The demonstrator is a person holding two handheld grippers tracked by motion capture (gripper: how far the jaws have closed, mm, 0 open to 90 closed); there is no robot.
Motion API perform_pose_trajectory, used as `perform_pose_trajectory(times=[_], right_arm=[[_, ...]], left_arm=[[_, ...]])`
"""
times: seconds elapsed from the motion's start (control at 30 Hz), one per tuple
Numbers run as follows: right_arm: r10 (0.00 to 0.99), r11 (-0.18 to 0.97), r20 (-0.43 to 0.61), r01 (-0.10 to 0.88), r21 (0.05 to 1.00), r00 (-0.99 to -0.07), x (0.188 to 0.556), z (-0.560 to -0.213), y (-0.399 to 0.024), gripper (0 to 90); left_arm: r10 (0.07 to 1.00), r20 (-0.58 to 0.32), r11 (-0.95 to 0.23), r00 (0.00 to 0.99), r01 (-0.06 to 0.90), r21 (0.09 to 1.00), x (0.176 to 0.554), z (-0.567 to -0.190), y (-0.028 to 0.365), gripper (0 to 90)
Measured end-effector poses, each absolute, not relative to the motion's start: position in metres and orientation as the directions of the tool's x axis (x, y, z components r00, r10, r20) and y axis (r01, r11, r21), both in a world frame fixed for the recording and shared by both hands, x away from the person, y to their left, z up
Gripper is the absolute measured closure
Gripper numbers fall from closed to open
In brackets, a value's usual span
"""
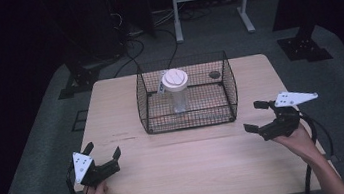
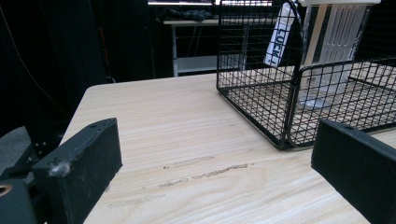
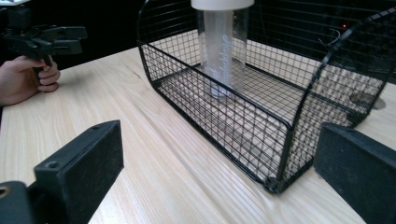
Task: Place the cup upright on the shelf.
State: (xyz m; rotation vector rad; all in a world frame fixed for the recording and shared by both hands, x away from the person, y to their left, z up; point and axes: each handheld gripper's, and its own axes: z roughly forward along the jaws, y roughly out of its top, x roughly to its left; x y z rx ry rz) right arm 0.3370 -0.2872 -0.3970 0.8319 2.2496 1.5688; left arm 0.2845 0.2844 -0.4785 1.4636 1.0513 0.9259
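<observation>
Wooden table (image 1: pixel 194 169): wire basket (image 1: pixel 189 120) with bottle (image 1: pixel 177 90) well ahead, between left gripper (image 1: pixel 101 154) and right gripper (image 1: pixel 258 116); fingers released, empty.

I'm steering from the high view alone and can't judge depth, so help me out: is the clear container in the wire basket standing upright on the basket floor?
Observer: Yes. In the right gripper view the clear container stands upright on the floor of the wire basket, white lid on top.
Operator: Anything printed on it?
Observer: Pale lettering runs down its side, too faint to read.
Operator: What's the white thing beside it?
Observer: In the left gripper view, a white tag with dark letters leans against the basket's mesh.
Operator: Are the left gripper's jaws spread?
Observer: Yes, the left gripper is wide open, bare table between its jaws.
</observation>
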Motion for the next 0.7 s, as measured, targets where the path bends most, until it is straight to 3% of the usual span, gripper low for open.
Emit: perform_pose_trajectory(times=[0.7], right_arm=[[0.626, 0.226, 0.125, 0.332, 0.916, -0.77, 0.318, -0.422, -0.307, 1.0]], left_arm=[[0.95, 0.011, -0.053, 0.312, 0.128, 0.99, 0.284, -0.479, 0.284, 0.9]])
